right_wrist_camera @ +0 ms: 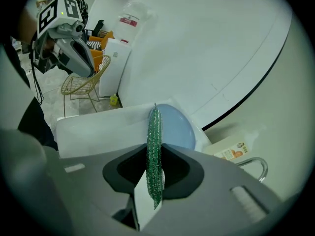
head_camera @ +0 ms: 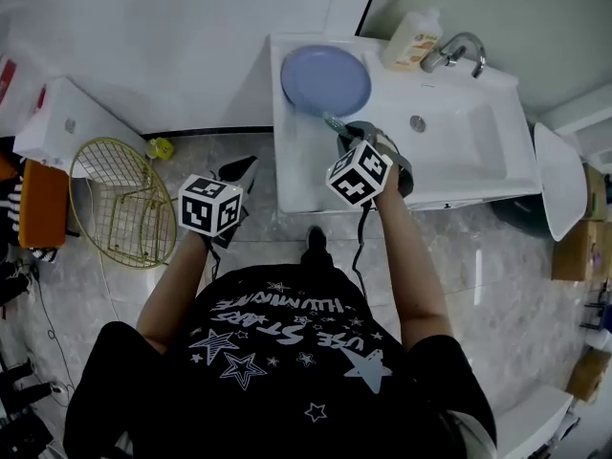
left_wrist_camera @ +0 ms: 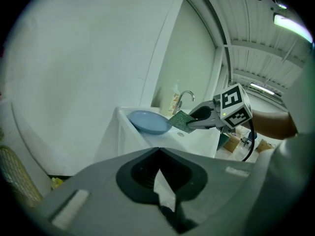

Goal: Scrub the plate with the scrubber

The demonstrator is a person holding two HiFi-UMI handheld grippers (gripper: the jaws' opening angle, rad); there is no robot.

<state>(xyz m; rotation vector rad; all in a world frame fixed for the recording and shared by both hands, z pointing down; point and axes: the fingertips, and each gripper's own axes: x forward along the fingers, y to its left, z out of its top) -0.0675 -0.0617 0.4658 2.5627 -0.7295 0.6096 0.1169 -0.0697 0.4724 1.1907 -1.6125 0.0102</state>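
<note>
White sink unit (head_camera: pixel 296 175) against a pale wall, seen from above, with marbled floor tiles in front of it. A gold wire basket (head_camera: pixel 120 199) stands on the floor well to the left. A round light-blue plate (head_camera: pixel 325 79) lies flat on the sink's left ledge, at the far corner, beside the basin.

The right gripper (head_camera: pixel 346 130) reaches over that ledge. Its jaws are clamped on a green, glittery scrubber (right_wrist_camera: pixel 155 151), which is held edge-on and sticks out past the jaw tips toward the plate. The scrubber's front edge is just beside the plate's near rim; whether the two touch cannot be told.

The left gripper (head_camera: pixel 249 165) is held over the floor to the left of the sink, well apart from the plate. Its jaws are together with nothing between them.

A soap bottle (head_camera: pixel 413 41) stands at the back of the sink, just beside a chrome tap (head_camera: pixel 457 51).
</note>
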